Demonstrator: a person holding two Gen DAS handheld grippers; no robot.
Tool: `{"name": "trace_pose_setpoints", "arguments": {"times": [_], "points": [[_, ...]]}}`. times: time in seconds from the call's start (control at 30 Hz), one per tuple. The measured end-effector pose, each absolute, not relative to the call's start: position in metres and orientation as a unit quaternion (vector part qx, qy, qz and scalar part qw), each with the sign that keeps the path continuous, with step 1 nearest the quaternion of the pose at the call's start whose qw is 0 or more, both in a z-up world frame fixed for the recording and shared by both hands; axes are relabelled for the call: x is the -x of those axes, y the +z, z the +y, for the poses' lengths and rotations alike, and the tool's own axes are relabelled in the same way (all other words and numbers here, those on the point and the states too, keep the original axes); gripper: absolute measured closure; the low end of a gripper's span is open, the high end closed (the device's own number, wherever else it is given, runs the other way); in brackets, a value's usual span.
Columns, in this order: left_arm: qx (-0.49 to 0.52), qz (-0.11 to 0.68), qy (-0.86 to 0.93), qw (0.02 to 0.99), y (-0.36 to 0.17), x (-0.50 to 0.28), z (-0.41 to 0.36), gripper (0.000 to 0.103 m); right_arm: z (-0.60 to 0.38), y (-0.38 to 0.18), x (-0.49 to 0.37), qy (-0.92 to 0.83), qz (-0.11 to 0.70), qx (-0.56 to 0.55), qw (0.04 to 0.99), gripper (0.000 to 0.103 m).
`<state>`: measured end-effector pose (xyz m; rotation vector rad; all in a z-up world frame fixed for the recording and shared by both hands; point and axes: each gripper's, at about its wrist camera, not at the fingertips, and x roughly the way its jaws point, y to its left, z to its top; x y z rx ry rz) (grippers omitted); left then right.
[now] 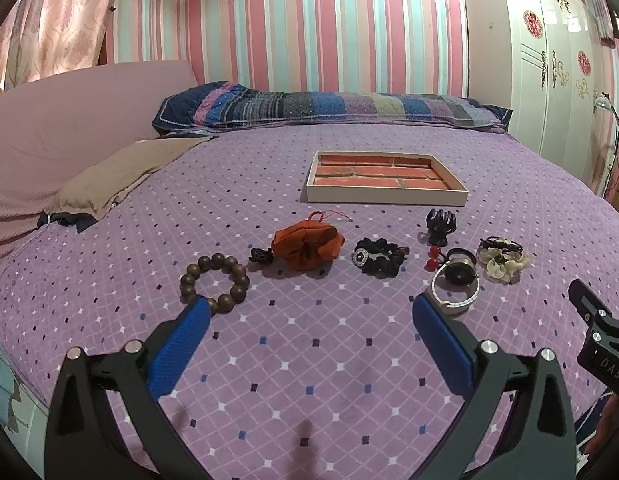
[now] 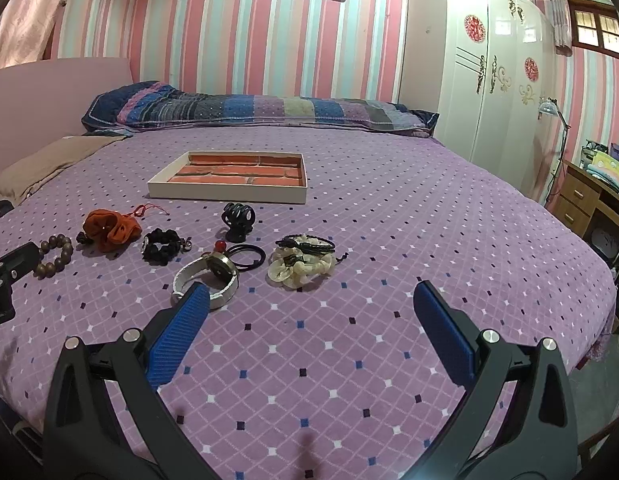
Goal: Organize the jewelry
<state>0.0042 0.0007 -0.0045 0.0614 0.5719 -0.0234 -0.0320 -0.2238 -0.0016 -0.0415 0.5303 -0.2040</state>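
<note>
A shallow white tray (image 1: 385, 195) with a brick-pattern floor lies on the purple bedspread; it also shows in the right wrist view (image 2: 229, 194). In front of it lie a wooden bead bracelet (image 1: 213, 282), an orange pouch (image 1: 307, 242), a black scrunchie (image 1: 379, 256), a black claw clip (image 1: 440, 226), a white-strap watch (image 1: 455, 286) and a cream scrunchie (image 1: 503, 262). My left gripper (image 1: 311, 312) is open and empty, just short of the row. My right gripper (image 2: 311, 300) is open and empty, its left pad beside the watch (image 2: 207, 280).
A striped pillow (image 1: 329, 108) and a pink headboard (image 1: 69, 120) lie at the bed's far side. A brown cloth (image 1: 121, 172) lies at left. A white wardrobe (image 2: 497, 92) and a wooden desk (image 2: 589, 200) stand to the right of the bed.
</note>
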Motion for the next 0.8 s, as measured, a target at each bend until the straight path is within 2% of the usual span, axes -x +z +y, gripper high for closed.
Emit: {"name": "trace_pose_setpoints", "arguments": {"times": [0.8], "points": [[-0.026,0.287,-0.013,0.957,-0.0058,-0.0067,0.0010,0.004,-0.2214,-0.0068,0.0286,-0.102,0.270,0.026,0.957,0.004]]}}
